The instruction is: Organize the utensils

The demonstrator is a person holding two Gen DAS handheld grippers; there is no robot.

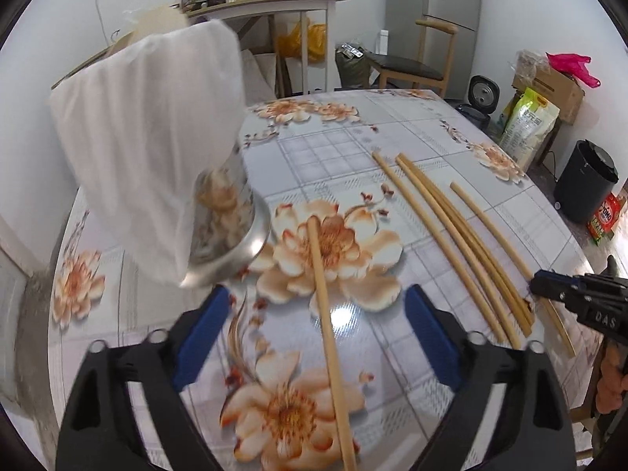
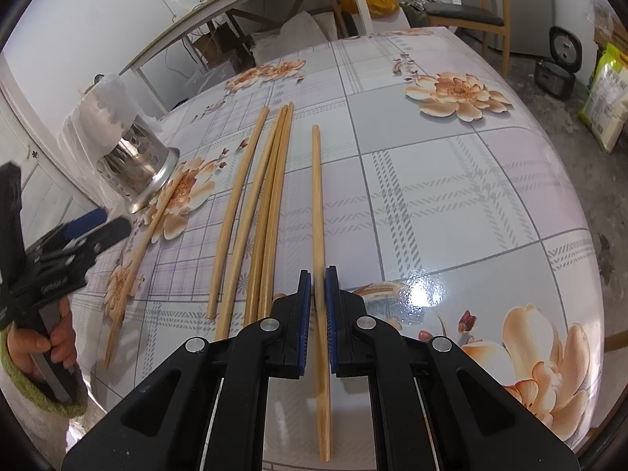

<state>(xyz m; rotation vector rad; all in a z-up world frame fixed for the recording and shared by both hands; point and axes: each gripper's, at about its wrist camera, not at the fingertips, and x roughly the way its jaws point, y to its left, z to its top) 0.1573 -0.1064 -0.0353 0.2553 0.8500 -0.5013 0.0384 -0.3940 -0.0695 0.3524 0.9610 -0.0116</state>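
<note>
Several long bamboo chopsticks lie on the floral table. My left gripper [image 1: 316, 302] is open, its blue pads either side of one chopstick [image 1: 327, 337] that lies on the table. A steel utensil holder [image 1: 231, 231], partly draped in a white plastic bag [image 1: 149, 157], stands just ahead to the left. My right gripper [image 2: 318, 274] is shut on the rightmost chopstick [image 2: 318, 212], which lies flat on the table. A group of chopsticks [image 2: 267, 204] lies to its left. The holder also shows in the right wrist view [image 2: 137, 172], and so does the left gripper [image 2: 94, 227].
The table [image 2: 451, 180] has a glossy floral cover and a rounded edge. Beyond it are a wooden chair [image 1: 416, 62], a side table with clutter [image 1: 274, 0], a rice cooker [image 1: 484, 94], bags and a black bin [image 1: 586, 184] on the floor.
</note>
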